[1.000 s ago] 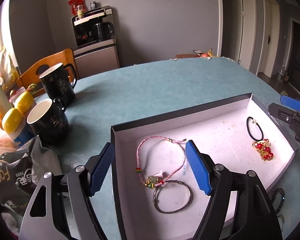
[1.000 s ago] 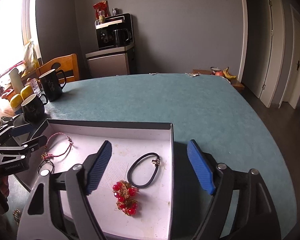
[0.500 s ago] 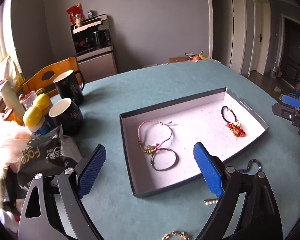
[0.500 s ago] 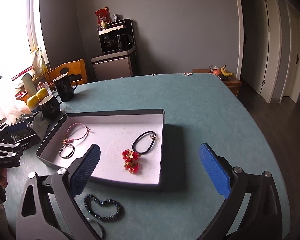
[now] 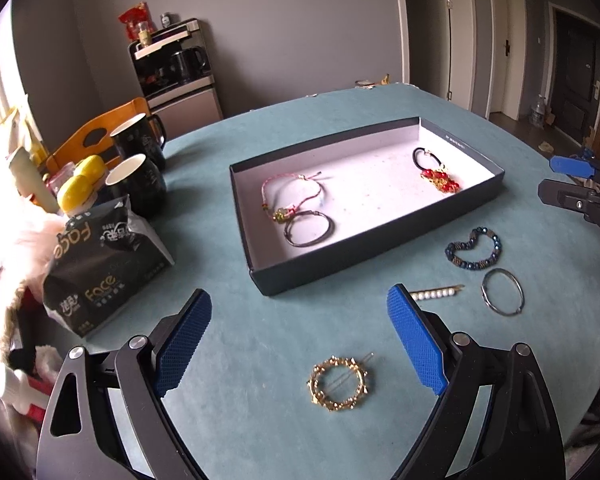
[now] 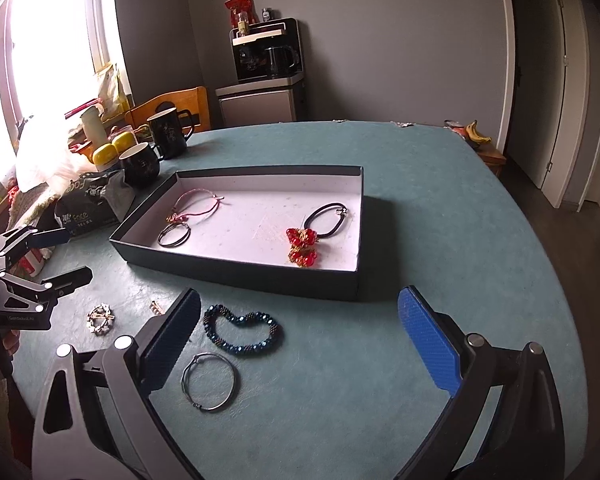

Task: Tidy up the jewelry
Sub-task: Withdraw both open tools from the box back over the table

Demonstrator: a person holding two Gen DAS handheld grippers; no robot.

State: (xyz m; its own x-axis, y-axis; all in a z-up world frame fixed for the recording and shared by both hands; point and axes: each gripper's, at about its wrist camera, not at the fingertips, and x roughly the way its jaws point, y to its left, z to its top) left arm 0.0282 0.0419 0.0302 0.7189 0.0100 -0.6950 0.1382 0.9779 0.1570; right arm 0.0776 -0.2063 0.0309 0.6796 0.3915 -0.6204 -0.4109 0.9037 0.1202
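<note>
- Hovering above the desk (image 5: 260,136), both tongs are spread wide and hold nothing; left tongs (image 5: 300,344) sit over the near edge, right tongs (image 6: 300,336) over the right front.
- Box (image 5: 364,268) lies mid-desk as the collecting spot; inside at its left end lie a pink cord bracelet (image 5: 292,192) and a thin bangle (image 5: 309,229), touching each other.
- At the box's right end sit a black hair tie (image 5: 427,158) and a red bead charm (image 5: 440,180), touching, so sorted pieces seem grouped in pairs at either end.
- Four pieces lie loose on the desk outside the box: gold ring brooch (image 5: 339,384), pearl pin (image 5: 436,293), blue bead bracelet (image 6: 242,332), silver bangle (image 6: 209,380).
- Brooch lies between the left tongs' fingers, so it looks like the likely next pick for that side.
- Bead bracelet and silver bangle sit just beside the right tongs' left finger (image 6: 168,344), handy for that side.
- Roughly half done, judging by four in and four out.
- Mugs (image 5: 136,180) and a tissue pack (image 5: 100,264) crowd the left, well apart from the jewelry.
</note>
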